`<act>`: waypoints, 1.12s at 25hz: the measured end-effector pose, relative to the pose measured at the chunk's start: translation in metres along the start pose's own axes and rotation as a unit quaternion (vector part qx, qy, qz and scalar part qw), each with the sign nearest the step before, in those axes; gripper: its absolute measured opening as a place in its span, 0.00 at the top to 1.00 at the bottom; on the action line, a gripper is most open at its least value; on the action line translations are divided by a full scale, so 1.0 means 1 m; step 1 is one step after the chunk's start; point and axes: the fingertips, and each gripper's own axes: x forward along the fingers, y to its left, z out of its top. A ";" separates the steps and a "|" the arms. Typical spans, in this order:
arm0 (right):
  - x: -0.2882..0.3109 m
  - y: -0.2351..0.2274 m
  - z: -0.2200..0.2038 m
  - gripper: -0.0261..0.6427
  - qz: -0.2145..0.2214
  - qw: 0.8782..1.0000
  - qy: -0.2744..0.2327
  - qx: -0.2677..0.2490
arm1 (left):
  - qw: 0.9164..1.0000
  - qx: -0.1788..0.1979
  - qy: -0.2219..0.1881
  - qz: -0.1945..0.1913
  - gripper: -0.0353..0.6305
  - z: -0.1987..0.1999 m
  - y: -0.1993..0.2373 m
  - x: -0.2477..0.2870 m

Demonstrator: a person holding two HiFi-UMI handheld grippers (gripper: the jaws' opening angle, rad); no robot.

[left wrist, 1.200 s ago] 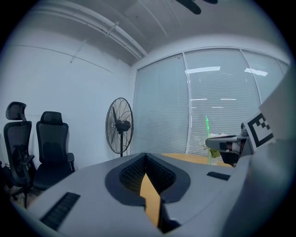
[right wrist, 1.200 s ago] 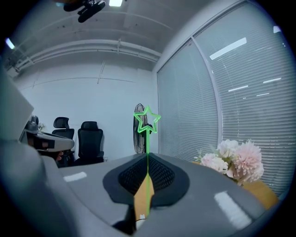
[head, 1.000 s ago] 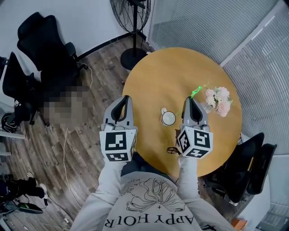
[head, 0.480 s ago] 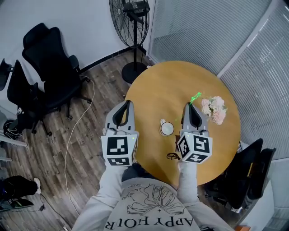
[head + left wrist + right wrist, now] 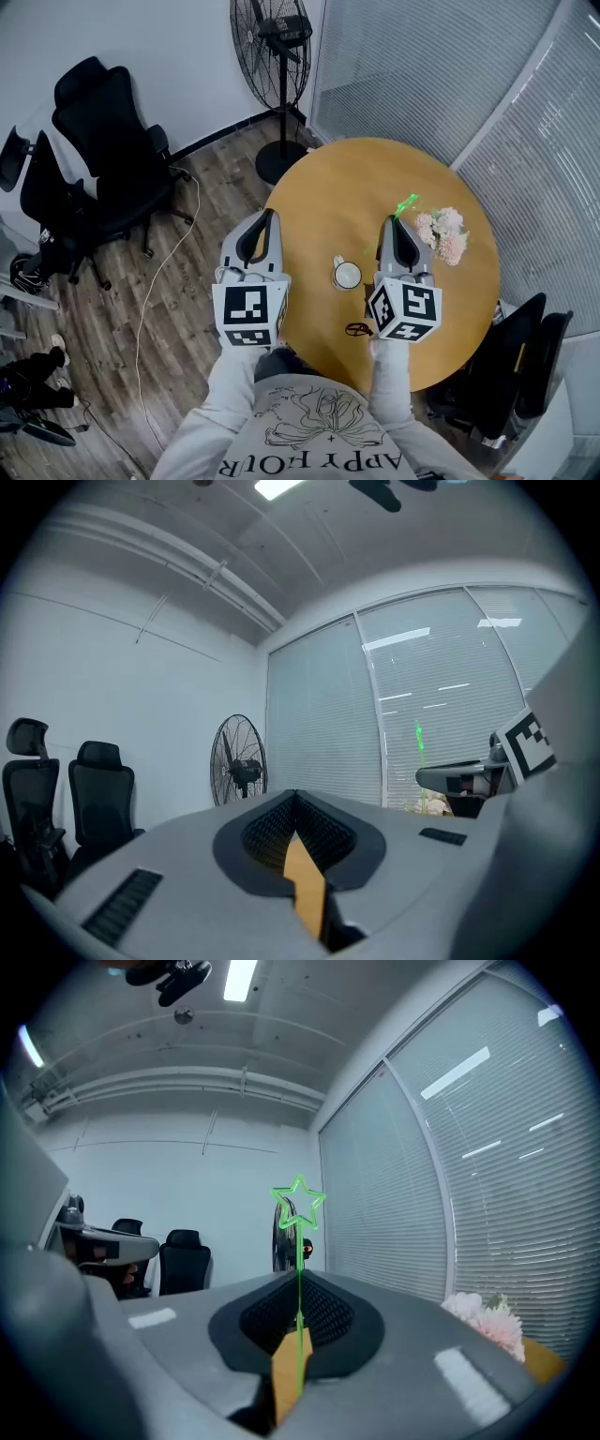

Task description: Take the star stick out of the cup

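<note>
The green star stick (image 5: 298, 1241) stands upright between the jaws of my right gripper (image 5: 298, 1283), which is shut on its stem. In the head view the star stick (image 5: 406, 202) pokes out past my right gripper (image 5: 394, 223), held above the round wooden table (image 5: 356, 187). The white cup (image 5: 347, 275) sits on the table between my two grippers, to the left of the right one. My left gripper (image 5: 268, 217) hovers over the table's left edge, shut with nothing in it. The left gripper (image 5: 294, 797) shows its jaws closed together in its own view.
A bunch of pink flowers (image 5: 444, 232) lies on the table right of the stick. A small dark object (image 5: 358, 329) rests near the table's front edge. A standing fan (image 5: 272, 56) and black office chairs (image 5: 103, 159) stand on the wooden floor. Blinds line the right wall.
The head view has shifted, so table and grippers sit slightly lower in the picture. The grippers keep the same places relative to the cup; the stick stays in the right gripper.
</note>
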 end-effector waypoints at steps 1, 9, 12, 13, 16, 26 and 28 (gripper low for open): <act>0.000 0.000 0.001 0.94 0.001 1.000 -0.001 0.000 | 1.000 0.000 -0.001 0.001 0.94 0.001 0.000 0.000; -0.003 -0.003 0.004 0.94 -0.003 1.000 -0.005 0.004 | 1.000 0.001 -0.004 0.002 0.94 0.004 0.002 -0.002; -0.005 -0.004 0.005 0.94 -0.005 1.000 -0.006 0.004 | 1.000 0.001 -0.006 0.001 0.94 0.006 0.000 -0.003; -0.005 -0.004 0.005 0.94 -0.005 1.000 -0.006 0.005 | 1.000 0.001 -0.006 0.001 0.94 0.006 0.000 -0.003; -0.006 -0.005 0.005 0.94 -0.007 1.000 -0.006 0.006 | 1.000 0.001 -0.006 0.000 0.94 0.006 -0.001 -0.003; -0.008 -0.001 0.004 0.94 -0.005 1.000 -0.004 0.006 | 1.000 0.000 -0.005 0.000 0.94 0.004 0.001 -0.007; -0.007 -0.001 0.004 0.94 -0.005 1.000 -0.004 0.007 | 1.000 0.001 -0.006 -0.001 0.94 0.005 0.001 -0.007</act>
